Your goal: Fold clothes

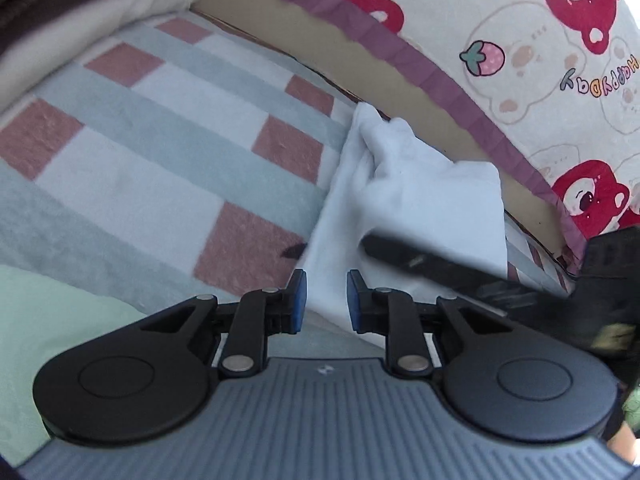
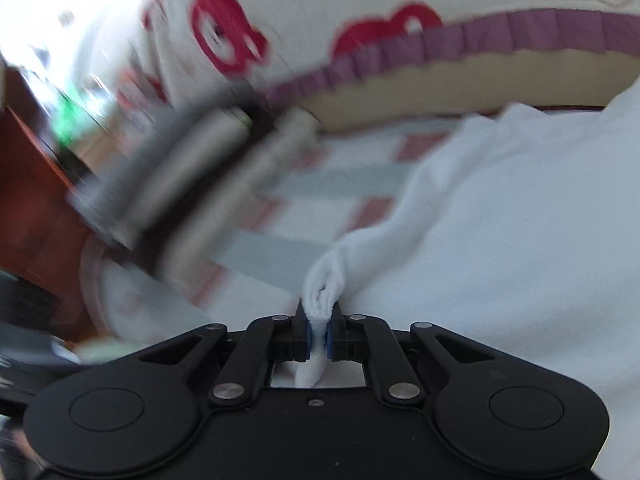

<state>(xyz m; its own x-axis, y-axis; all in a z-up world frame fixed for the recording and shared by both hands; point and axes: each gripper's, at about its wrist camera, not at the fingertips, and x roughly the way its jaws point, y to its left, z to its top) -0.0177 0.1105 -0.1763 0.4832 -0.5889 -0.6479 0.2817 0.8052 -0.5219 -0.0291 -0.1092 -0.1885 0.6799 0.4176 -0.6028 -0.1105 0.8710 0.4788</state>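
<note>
A white garment (image 1: 420, 196) lies crumpled on a pink, grey-green and white checked blanket (image 1: 168, 152), close to a bear-print pillow. In the left wrist view my left gripper (image 1: 326, 300) is open, its blue pads (image 1: 299, 298) hovering over the garment's near edge without pinching it. The right gripper (image 1: 448, 270) shows there as a dark blurred shape across the garment's right side. In the right wrist view my right gripper (image 2: 318, 326) is shut on a bunched fold of the white garment (image 2: 500, 220), which spreads out to the right. The left gripper's body (image 2: 180, 184) is a blurred streak at left.
A cream pillow with red bears and a purple frill (image 1: 540, 60) borders the blanket at the back, over a tan edge (image 1: 320, 48). Light green cloth (image 1: 44, 340) lies at lower left and cream cloth (image 1: 132, 4) at upper left. Brown furniture (image 2: 32, 184) stands beyond the bed.
</note>
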